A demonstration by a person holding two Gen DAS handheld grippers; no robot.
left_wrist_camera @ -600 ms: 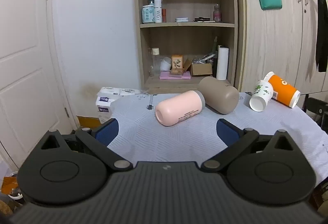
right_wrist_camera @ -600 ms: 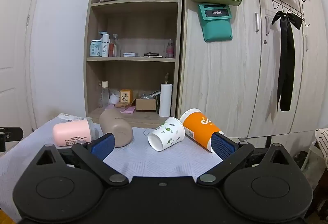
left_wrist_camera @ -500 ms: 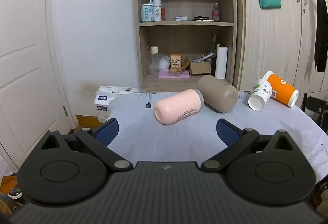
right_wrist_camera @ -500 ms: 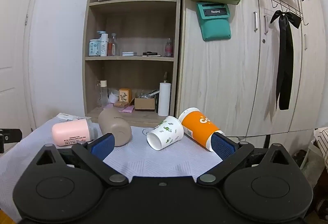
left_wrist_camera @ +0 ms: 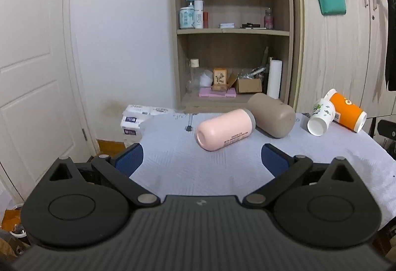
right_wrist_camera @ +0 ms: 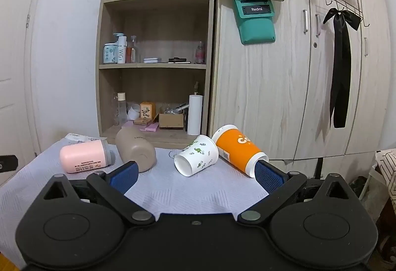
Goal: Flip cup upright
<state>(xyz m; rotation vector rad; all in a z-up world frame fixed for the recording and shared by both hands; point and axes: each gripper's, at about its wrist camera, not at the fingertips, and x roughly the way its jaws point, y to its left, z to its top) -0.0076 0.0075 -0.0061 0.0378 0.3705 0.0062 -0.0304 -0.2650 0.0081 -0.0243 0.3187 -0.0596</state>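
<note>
While both grippers hang above the near edge of the worktop [left_wrist_camera: 198, 172], four cups lie on their sides across its far half on a pale ribbed cloth. The left gripper [left_wrist_camera: 201, 155] has its blue-padded fingers [left_wrist_camera: 130, 158] spread wide and holds nothing; ahead of it lies the pink cup [left_wrist_camera: 224, 128], closed base toward the camera and its grey collar touching the beige cup [left_wrist_camera: 272, 115]. The right gripper [right_wrist_camera: 195, 174] likewise has its fingers [right_wrist_camera: 123, 175] spread wide and empty. In the right wrist view the white cup with green leaf print [right_wrist_camera: 196, 155] lies between the fingers' line of sight, its open mouth turned toward the camera and to the left; the orange cup [right_wrist_camera: 236, 150] lies just beside it to the right, its white-rimmed mouth reaching close to the right finger pad [right_wrist_camera: 268, 176]. Whether the white and orange cups touch cannot be told. Behind the worktop stand a wooden shelf unit [right_wrist_camera: 153, 65] with bottles and boxes and a pale wood wardrobe [right_wrist_camera: 284, 97] bearing a teal pouch [right_wrist_camera: 256, 20] and a black ribbon [right_wrist_camera: 341, 65].
</note>
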